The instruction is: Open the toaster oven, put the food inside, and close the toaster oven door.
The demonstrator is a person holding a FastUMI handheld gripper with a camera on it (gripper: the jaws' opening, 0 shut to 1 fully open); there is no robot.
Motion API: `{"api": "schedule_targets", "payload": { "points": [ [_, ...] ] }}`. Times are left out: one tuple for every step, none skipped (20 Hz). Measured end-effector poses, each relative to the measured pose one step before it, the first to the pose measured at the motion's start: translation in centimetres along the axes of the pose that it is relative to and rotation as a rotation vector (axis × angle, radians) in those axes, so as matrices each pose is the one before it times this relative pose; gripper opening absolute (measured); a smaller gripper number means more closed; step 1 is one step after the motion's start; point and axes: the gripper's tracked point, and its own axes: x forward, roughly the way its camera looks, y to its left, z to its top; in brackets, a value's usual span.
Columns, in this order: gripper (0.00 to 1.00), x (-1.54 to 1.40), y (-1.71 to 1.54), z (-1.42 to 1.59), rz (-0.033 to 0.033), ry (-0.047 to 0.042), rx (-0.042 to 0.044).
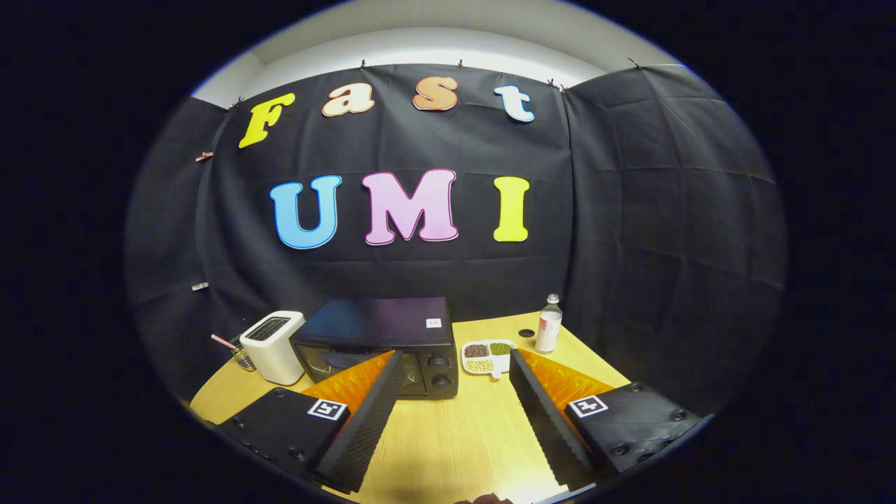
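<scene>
**Gripper spread wide, oven shut, food tray out on the table**

Gripper [455, 364] fingers stand well apart with nothing between them but bare table [448, 434]; you hold it back from everything. Taking the gap between the fingertips as the clock's centre, the oven [378, 343] sits at about 10 o'clock, door closed, its front partly hidden behind your left finger. The tray [488, 355] with its three portions of food lies at about 1 o'clock, just beside the oven's knob side and outside it.

What could go wrong, as I judge it:
- The door handle cannot be made out behind the left finger, so you could hook the wrong edge or slip off it
- The door most likely swings down toward you; crowd it and it may strike the fingers
- The tray is shallow and its fillings look loose, so a tilted lift could spill them
- A pinch on the tray's thin rim may let it pivot

Around it: a toaster [273, 346] touches or nearly touches the oven at 9 o'clock, with a glass [242, 357] holding a straw beyond it. A bottle [549, 323] stands upright at 2 o'clock, near the tray; a wide swing could topple it
</scene>
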Motion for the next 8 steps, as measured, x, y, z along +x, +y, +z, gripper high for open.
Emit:
{"api": "schedule_targets", "payload": {
  "points": [
    [0.99, 0.129, 0.149, 0.230, 0.00253, -0.00465, 0.00728],
    [0.99, 0.179, 0.283, 0.303, 0.00762, -0.00580, 0.00652],
    [0.99, 0.018, 0.182, 0.336, 0.00538, -0.00448, 0.00116],
    [0.99, 0.182, 0.154, 0.246, 0.00450, -0.00402, -0.00407],
    [0.99, 0.184, 0.110, 0.151, 0.00223, -0.00401, -0.00883],
    [0.99, 0.225, 0.116, 0.059, -0.00132, -0.00108, -0.01043],
    [0.99, 0.179, 0.217, -0.085, 0.00485, 0.00212, -0.00854],
    [0.99, 0.239, 0.426, -0.196, 0.00898, 0.00714, -0.00547]
  ]
}}
